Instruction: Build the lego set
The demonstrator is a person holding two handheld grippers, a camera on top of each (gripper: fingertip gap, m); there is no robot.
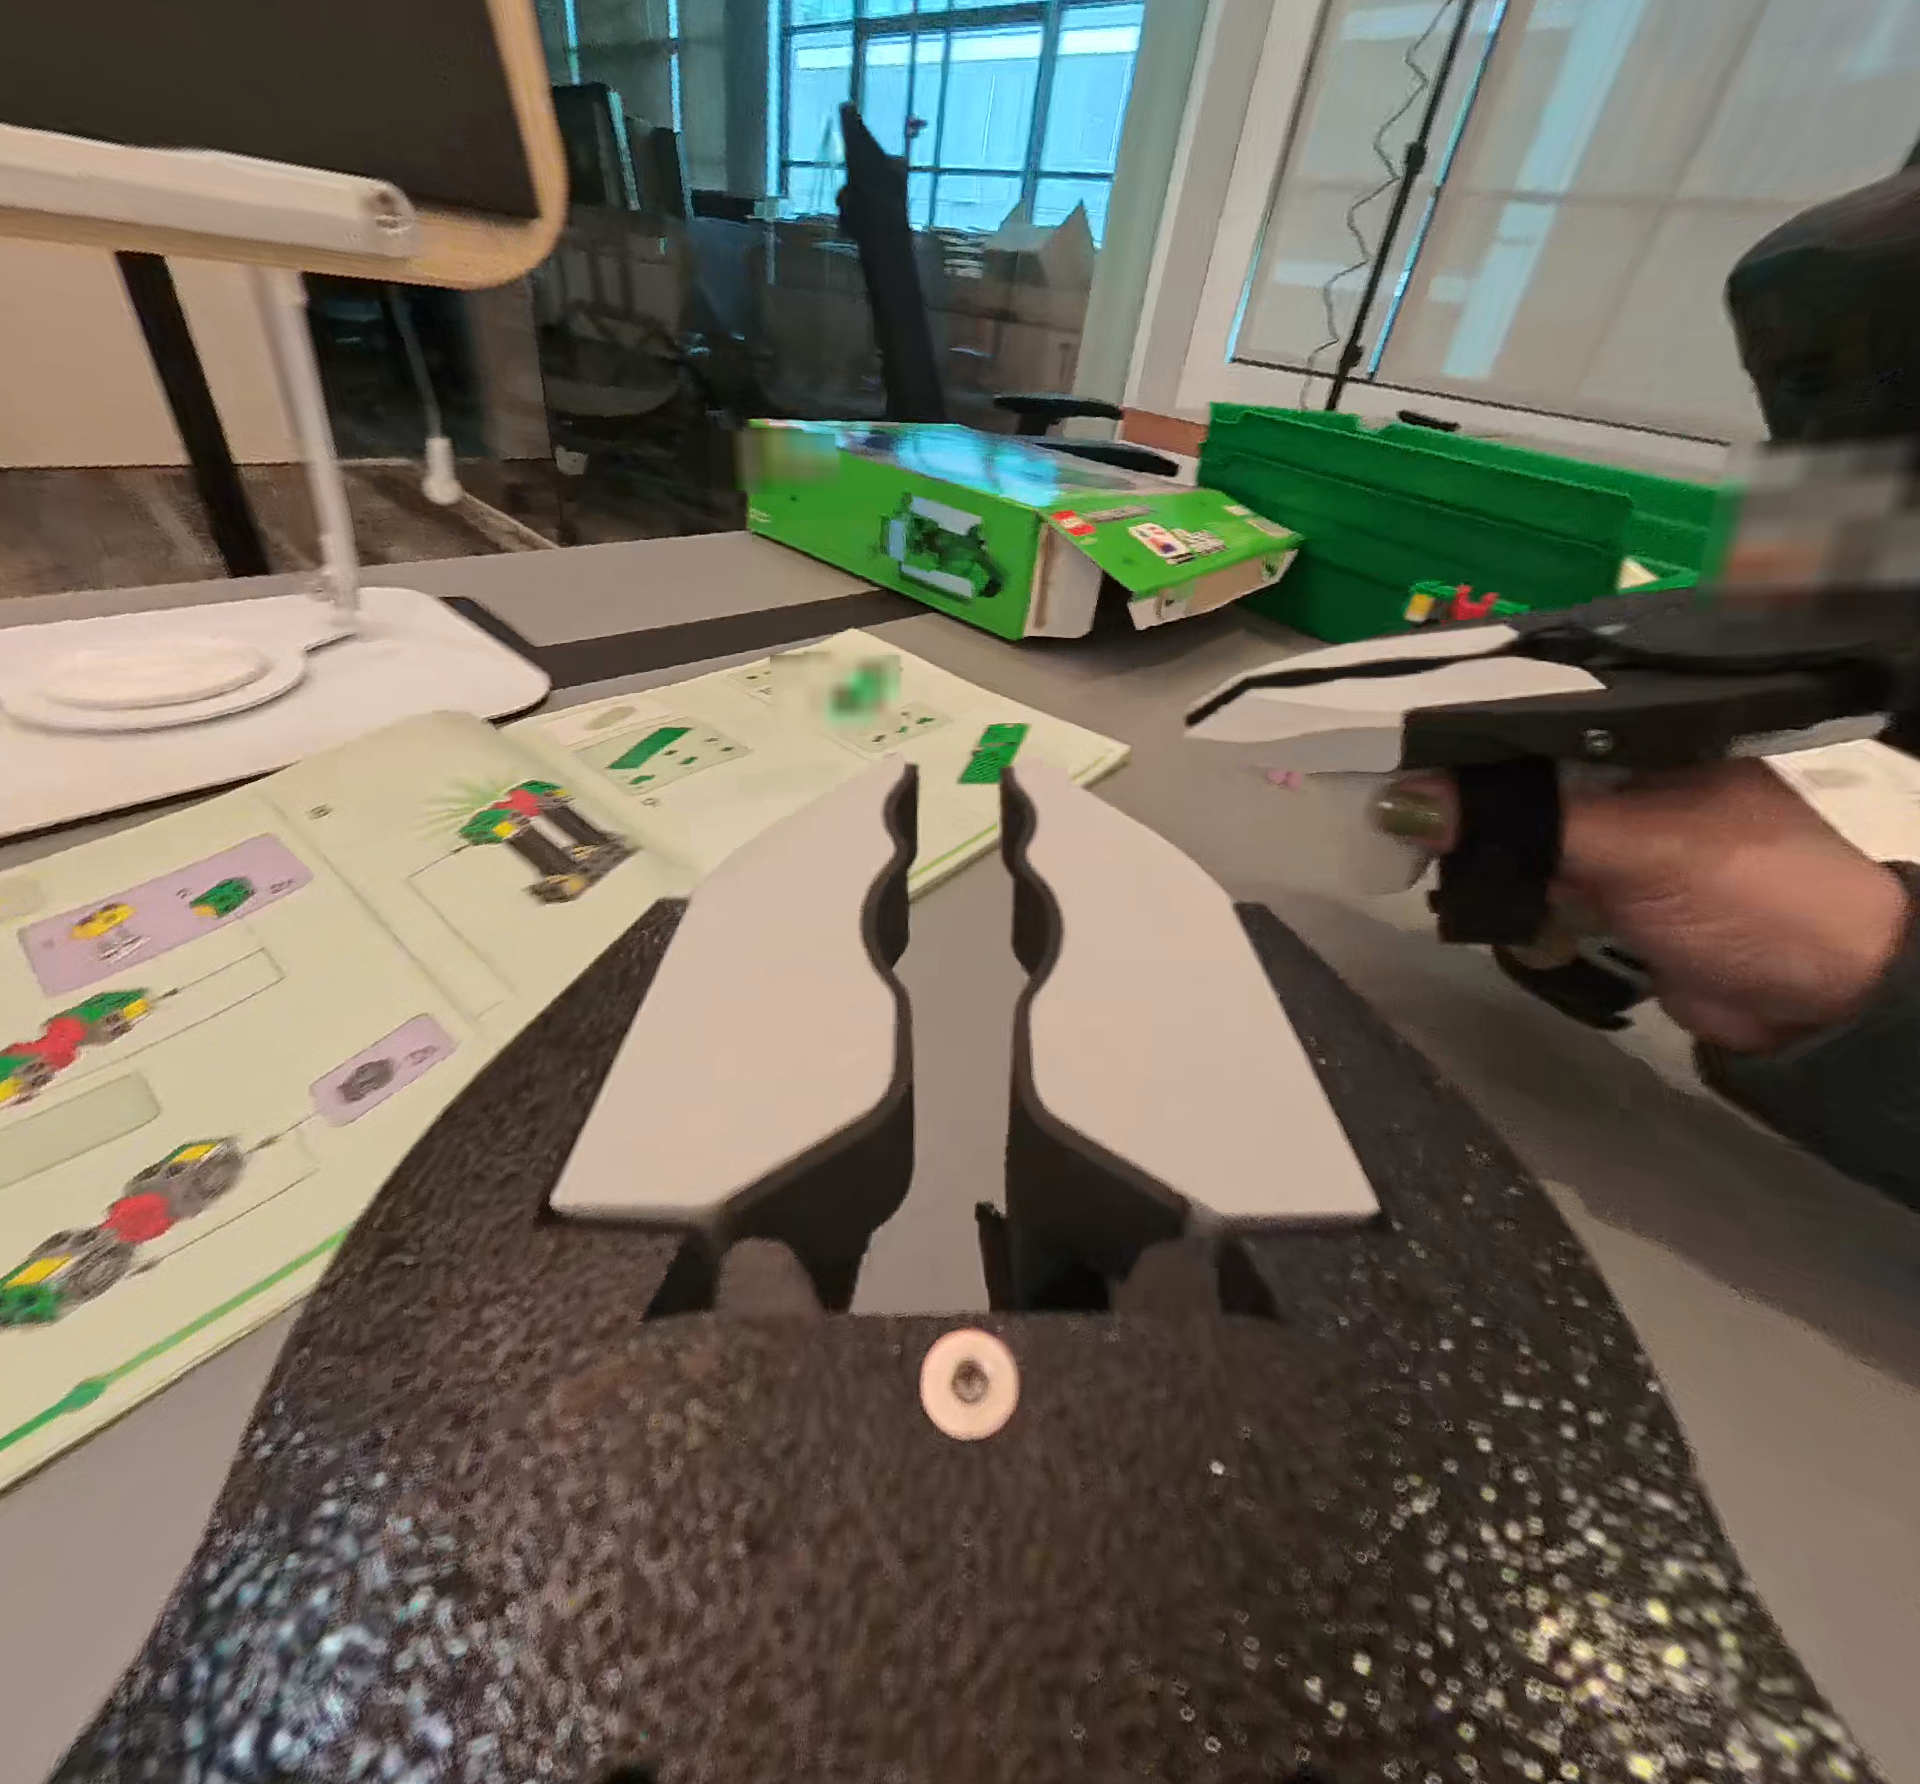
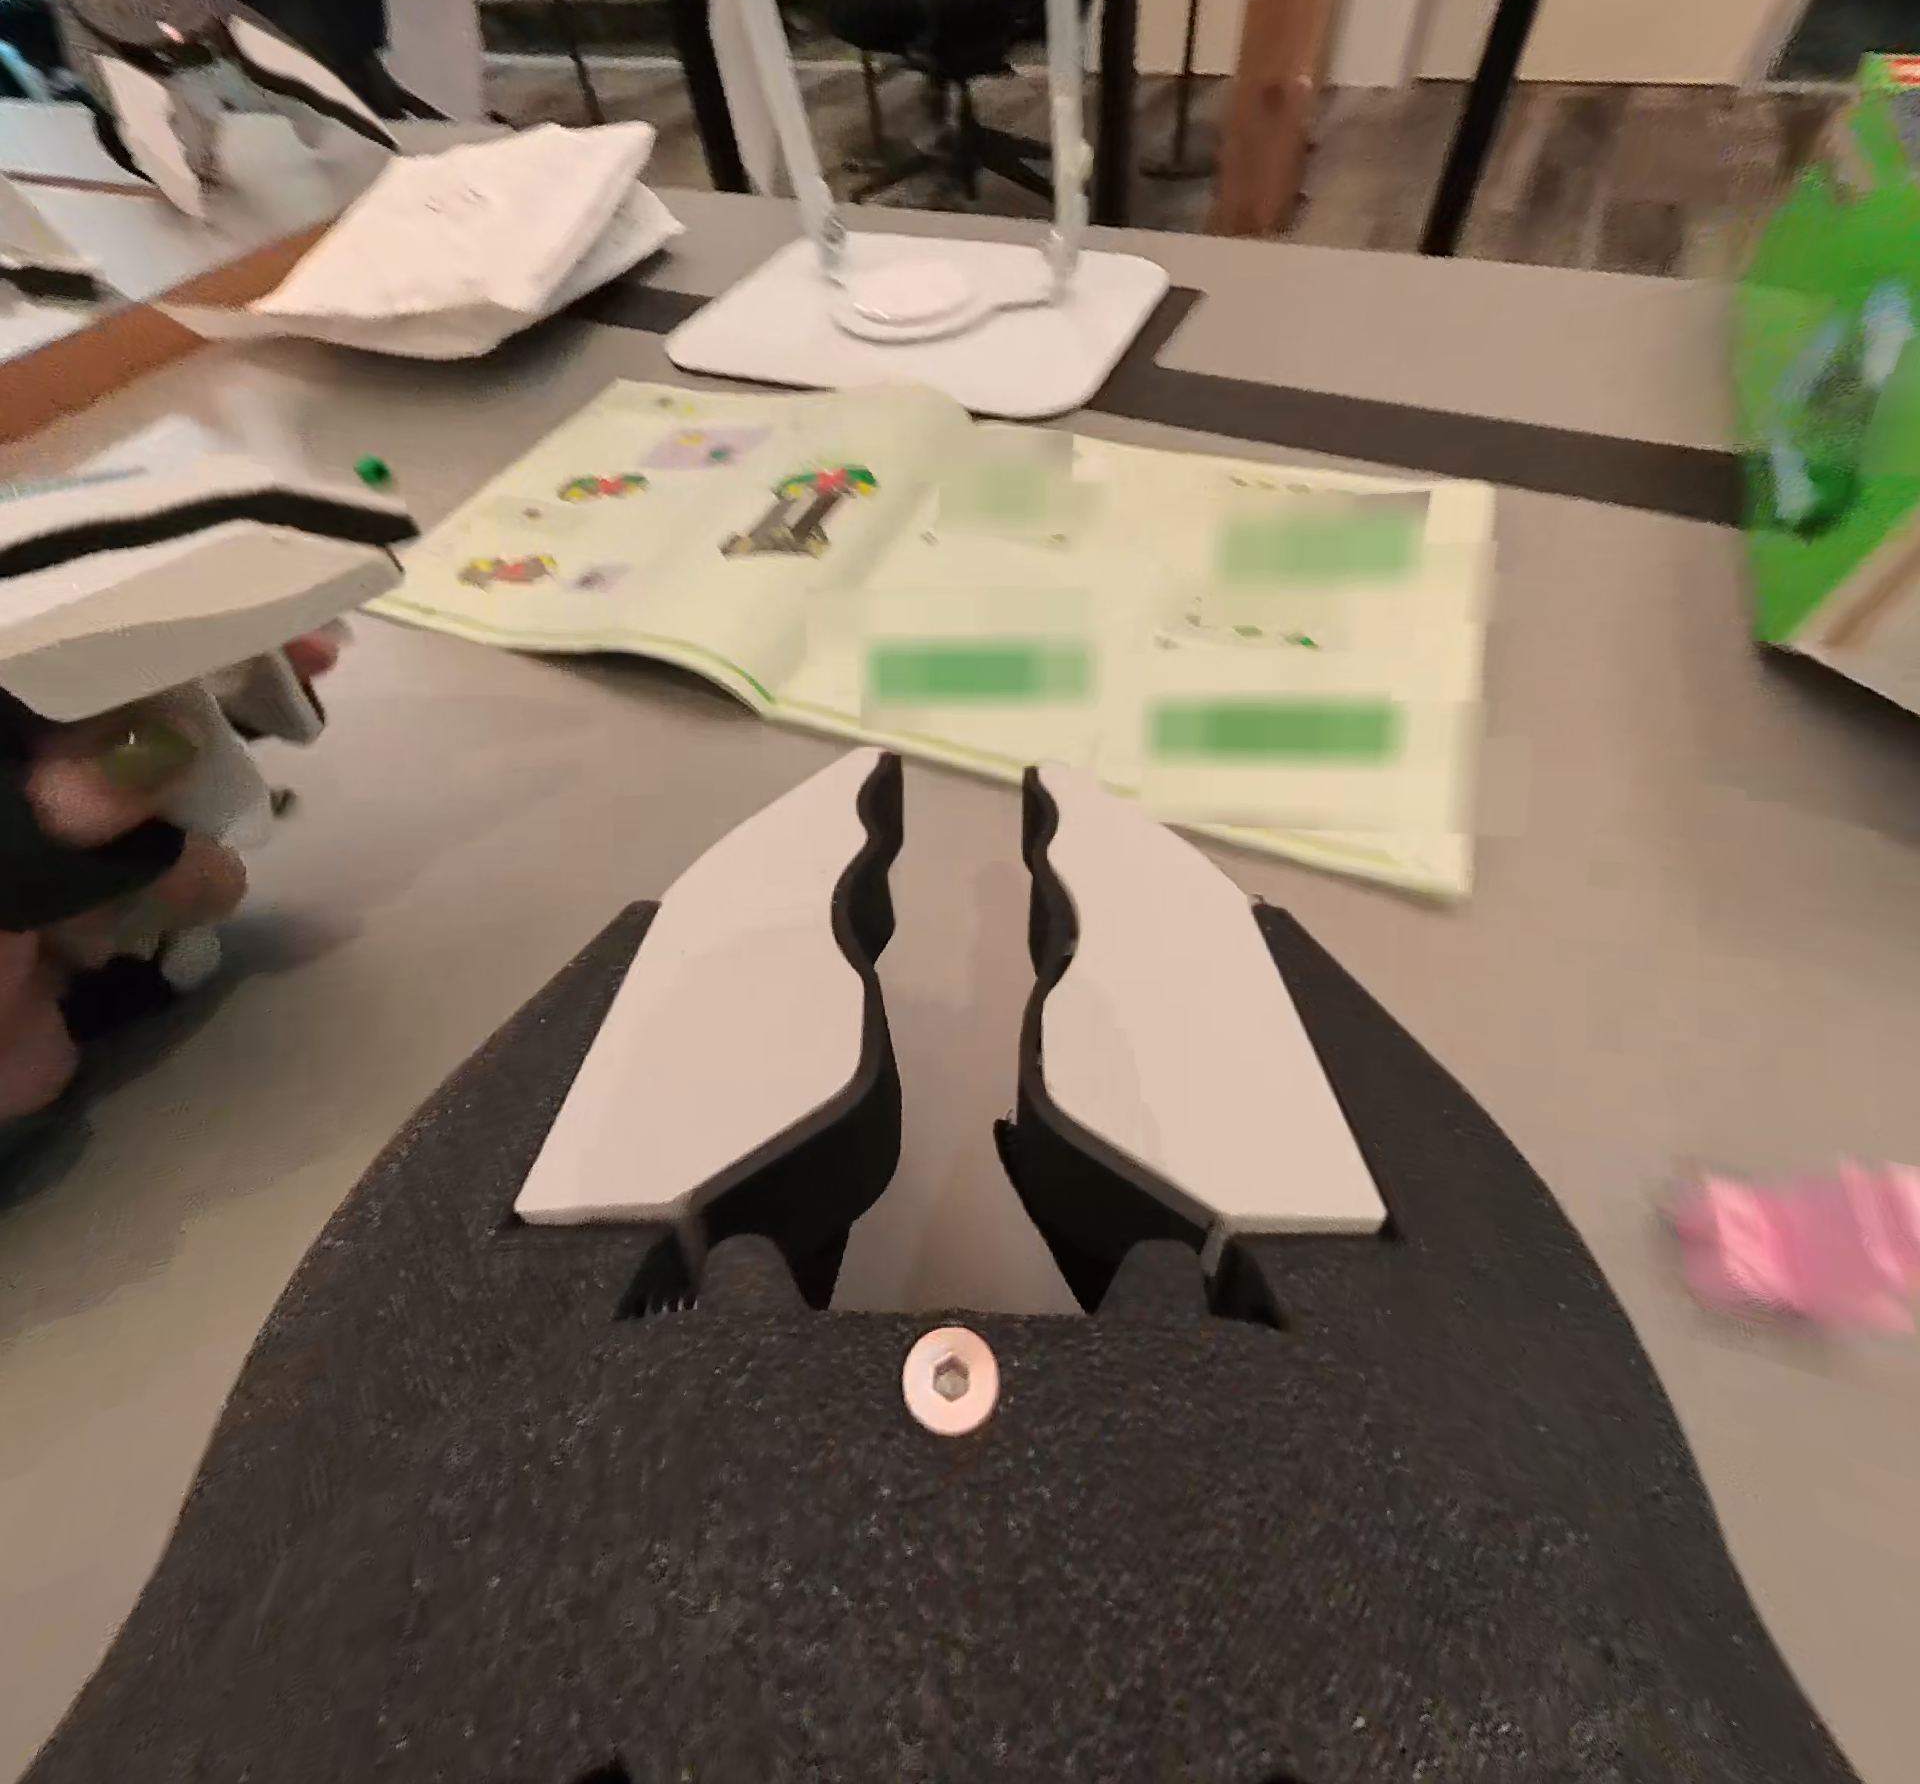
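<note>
Open pale-green instruction booklet (image 2: pixel 935 612) lying flat on grey table (image 2: pixel 1558 1007) ahead of both tools, green lego box (image 1: pixel 935 529) with torn flap beyond it, left gripper (image 1: pixel 958 778) and right gripper (image 2: pixel 961 773) each slightly parted, holding nothing

Open instruction booklet (image 2: pixel 935 612) flat on grey table; green lego box (image 1: pixel 997 529) behind, flap open

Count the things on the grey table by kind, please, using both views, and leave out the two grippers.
Instruction booklet, open: 1
Green cardboard box, flap open: 1
Green plastic bin: 1
White stand base: 1
White folded paper bag: 1
Pink item, too blurred to name: 1
Small green brick: 1
Total: 7
</note>
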